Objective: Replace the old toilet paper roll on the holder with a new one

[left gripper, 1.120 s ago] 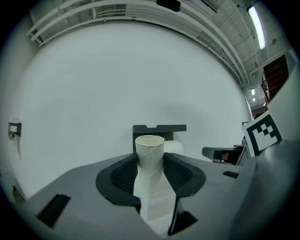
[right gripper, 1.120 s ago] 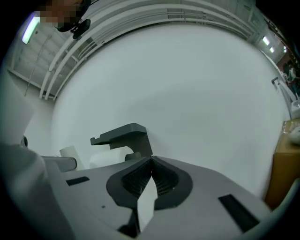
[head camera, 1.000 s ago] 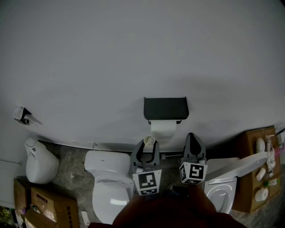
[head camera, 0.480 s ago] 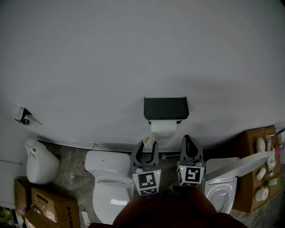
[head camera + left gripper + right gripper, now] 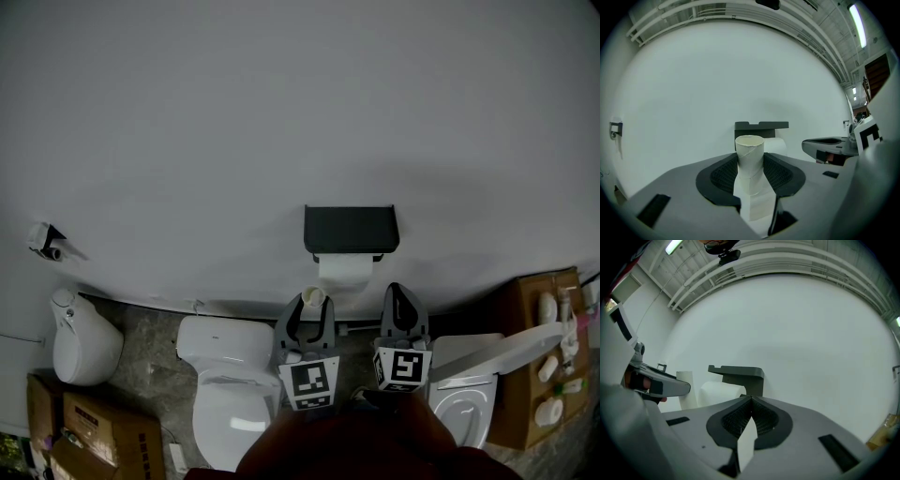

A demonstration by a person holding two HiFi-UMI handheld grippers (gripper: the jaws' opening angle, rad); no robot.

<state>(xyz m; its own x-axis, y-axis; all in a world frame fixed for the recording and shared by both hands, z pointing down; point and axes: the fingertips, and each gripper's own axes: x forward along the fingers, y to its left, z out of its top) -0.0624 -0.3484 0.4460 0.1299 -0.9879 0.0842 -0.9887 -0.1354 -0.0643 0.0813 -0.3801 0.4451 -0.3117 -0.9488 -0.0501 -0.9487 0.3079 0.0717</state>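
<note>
The cardboard tube (image 5: pixel 749 147) is pinched by the left gripper (image 5: pixel 751 169), the right gripper (image 5: pixel 751 404) pressed shut, empty; a roll (image 5: pixel 344 272) is mounted ahead, so tube disposal is judged next

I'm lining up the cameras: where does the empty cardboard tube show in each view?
Head view: cardboard tube low centre, below the holder.
Left gripper view: tube dead centre, between the jaws.
Right gripper view: tube at left.
Shared landmark: the black holder.
</note>
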